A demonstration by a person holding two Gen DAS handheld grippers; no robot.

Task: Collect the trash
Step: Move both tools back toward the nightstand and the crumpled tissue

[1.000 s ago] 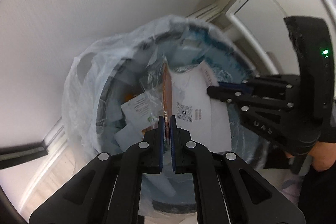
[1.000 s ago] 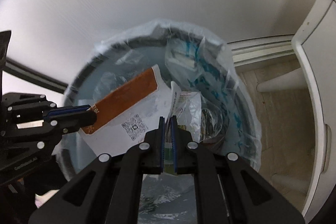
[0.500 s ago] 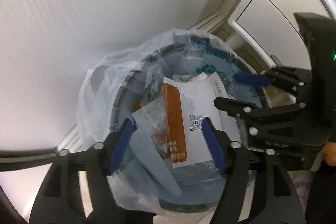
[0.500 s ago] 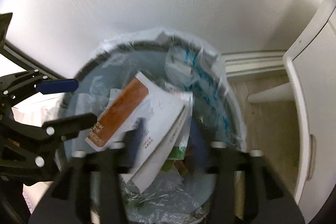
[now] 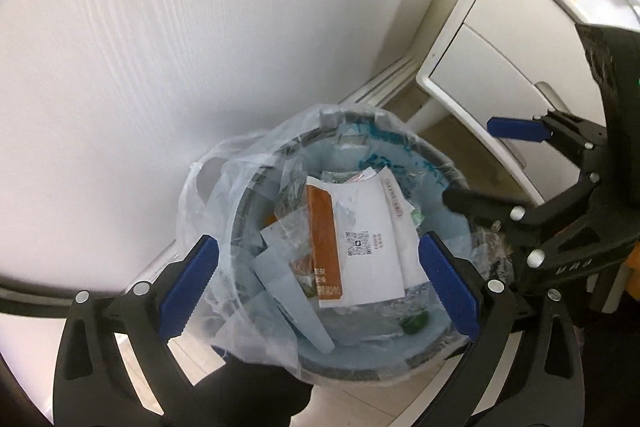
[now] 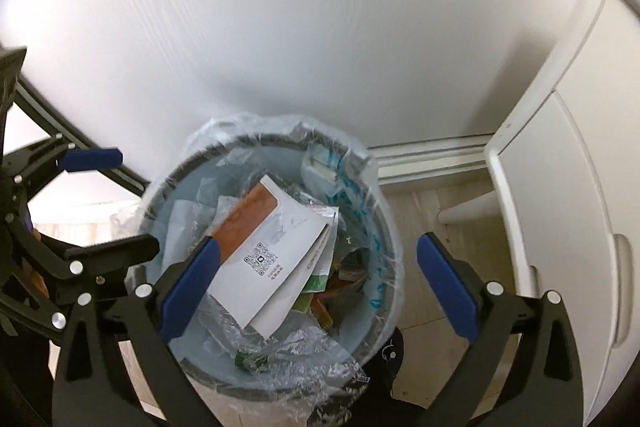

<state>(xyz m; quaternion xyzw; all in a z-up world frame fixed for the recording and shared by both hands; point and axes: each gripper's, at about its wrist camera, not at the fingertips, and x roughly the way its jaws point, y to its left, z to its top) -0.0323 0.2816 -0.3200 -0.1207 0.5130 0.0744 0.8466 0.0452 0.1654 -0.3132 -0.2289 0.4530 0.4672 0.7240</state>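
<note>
Two grippers hang spread wide over the bin [image 5: 352, 367], holding nothing: the left gripper [image 5: 318, 285] frames the clear liner [image 5: 208, 195] and the envelope [image 5: 368, 239] lying loose on the trash inside. Light, flimsy paper and slippery film, I judge; best pinched at the liner's bunched rim. The right gripper [image 6: 318, 285] touches nothing either.

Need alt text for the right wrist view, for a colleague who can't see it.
Right gripper open above a bag-lined trash bin holding a white-and-orange envelope on crumpled wrappers. The left gripper, also open, enters from the left; a white cabinet stands right.
</note>
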